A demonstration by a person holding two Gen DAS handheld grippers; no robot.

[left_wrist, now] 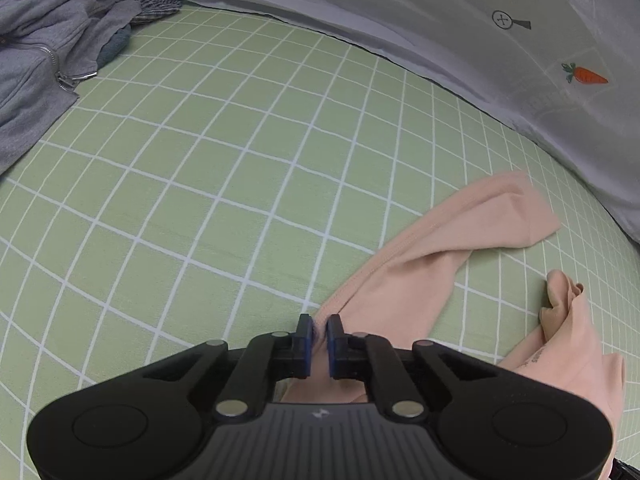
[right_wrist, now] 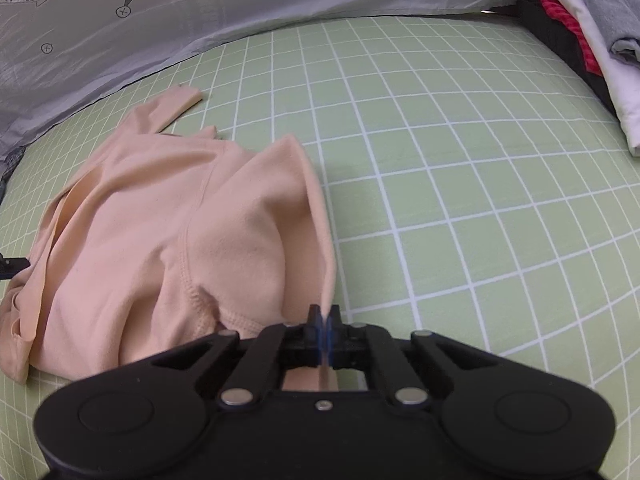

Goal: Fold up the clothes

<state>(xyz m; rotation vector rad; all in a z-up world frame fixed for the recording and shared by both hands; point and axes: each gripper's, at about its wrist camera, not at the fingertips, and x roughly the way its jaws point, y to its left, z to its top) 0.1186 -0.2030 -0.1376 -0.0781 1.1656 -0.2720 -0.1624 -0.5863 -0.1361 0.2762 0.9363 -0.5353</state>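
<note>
The left tongs [left_wrist: 319, 330] sit low and level, pointing forward, their blue-padded fingers [left_wrist: 305, 336] drawn near each other with a narrow gap between them, and a fold of the peach garment [left_wrist: 432, 240] lies in that gap. The right tongs [right_wrist: 324, 320] are also low, tilted slightly down, their jaws pressed together on a thin edge of the same cloth, which rises from between the pads.
</note>
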